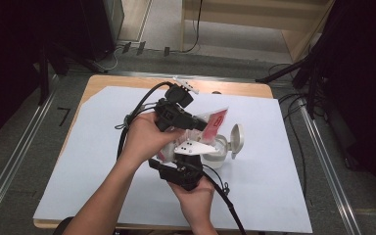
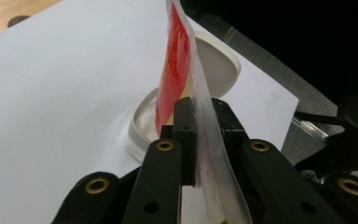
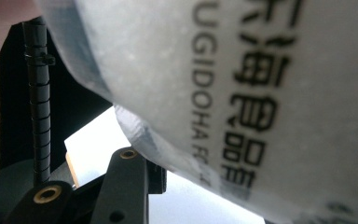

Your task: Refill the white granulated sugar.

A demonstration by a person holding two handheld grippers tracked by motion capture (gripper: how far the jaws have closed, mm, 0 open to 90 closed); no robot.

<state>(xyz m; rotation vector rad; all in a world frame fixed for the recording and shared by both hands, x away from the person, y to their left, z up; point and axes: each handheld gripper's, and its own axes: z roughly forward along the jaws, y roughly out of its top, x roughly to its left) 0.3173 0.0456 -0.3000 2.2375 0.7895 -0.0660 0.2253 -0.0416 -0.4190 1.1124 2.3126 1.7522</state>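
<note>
Right gripper point(image 1: 194, 152): grasps packet's lower end. Left gripper point(image 1: 201, 125): clamped on red-and-clear packet point(image 1: 217, 120), held over 1 open white container point(image 1: 219, 152) mid-table. Judged best: tear gently, keeping the opening over the container rim.

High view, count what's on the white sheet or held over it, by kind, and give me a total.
Hand-held grippers: 2, the left hand-held gripper and the right hand-held gripper
Red-and-clear packets: 1, the packet, pinched by the left one
White containers with a flip lid open: 1, the container
Total: 4
</note>
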